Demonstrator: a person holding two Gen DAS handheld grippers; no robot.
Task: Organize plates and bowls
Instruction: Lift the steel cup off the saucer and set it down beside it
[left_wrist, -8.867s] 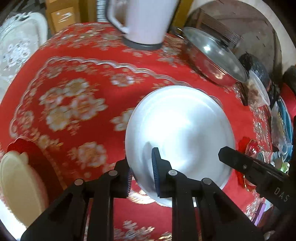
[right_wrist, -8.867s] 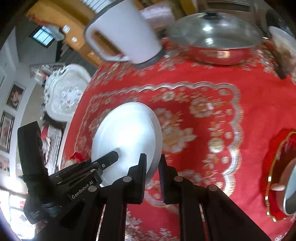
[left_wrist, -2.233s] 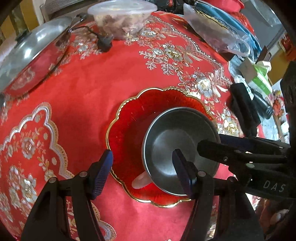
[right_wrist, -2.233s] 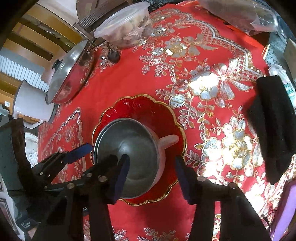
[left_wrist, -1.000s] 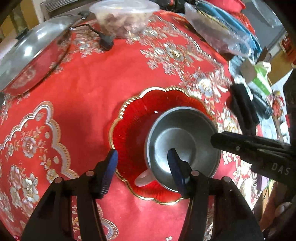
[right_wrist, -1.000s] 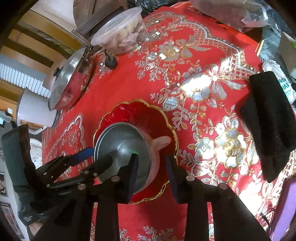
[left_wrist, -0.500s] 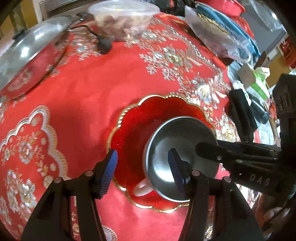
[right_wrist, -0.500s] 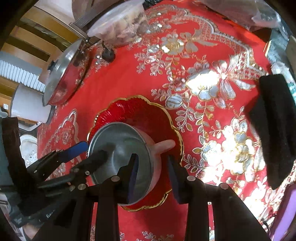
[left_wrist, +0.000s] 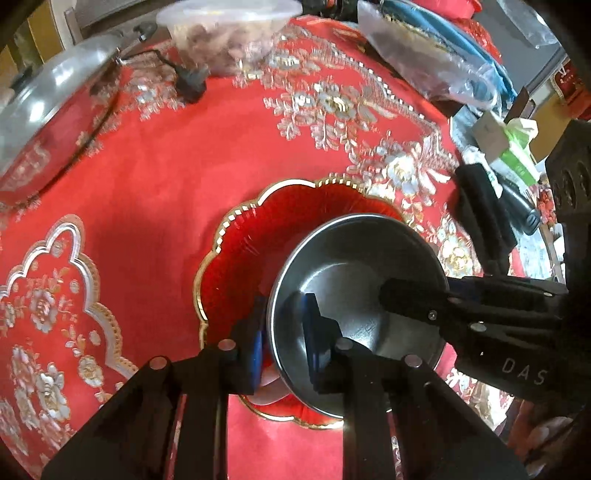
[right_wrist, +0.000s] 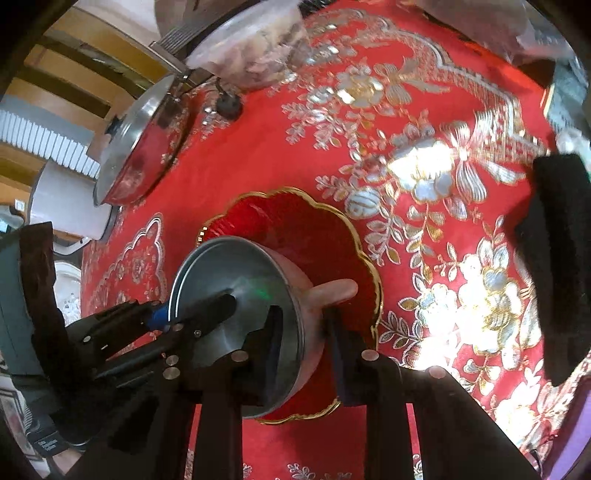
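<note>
A steel bowl (left_wrist: 351, 266) with a pink outer wall and a pink handle (right_wrist: 332, 291) sits in a red scalloped plate (left_wrist: 258, 251) with a gold rim. My left gripper (left_wrist: 284, 328) is shut on the bowl's left rim, one finger inside and one outside. Across the bowl, my right gripper (right_wrist: 304, 332) clamps the opposite wall beside the handle, again one finger in and one out. In the right wrist view the bowl (right_wrist: 229, 273) covers most of the plate (right_wrist: 314, 236), and the left gripper (right_wrist: 188, 310) shows at its far rim. The right gripper (left_wrist: 417, 295) also shows in the left wrist view.
A lidded steel pan (left_wrist: 48, 122) stands at the back left, with a plastic food container (left_wrist: 229, 29) and a black plug (left_wrist: 190, 83) behind. A black object (right_wrist: 554, 258) lies right of the plate. Bags and boxes (left_wrist: 424, 48) crowd the table's right edge. A white kettle (right_wrist: 70, 206) is far left.
Both grippers moved in from straddling the bowl. The left closed from wide open onto the left rim, and the right narrowed onto the wall by the handle.
</note>
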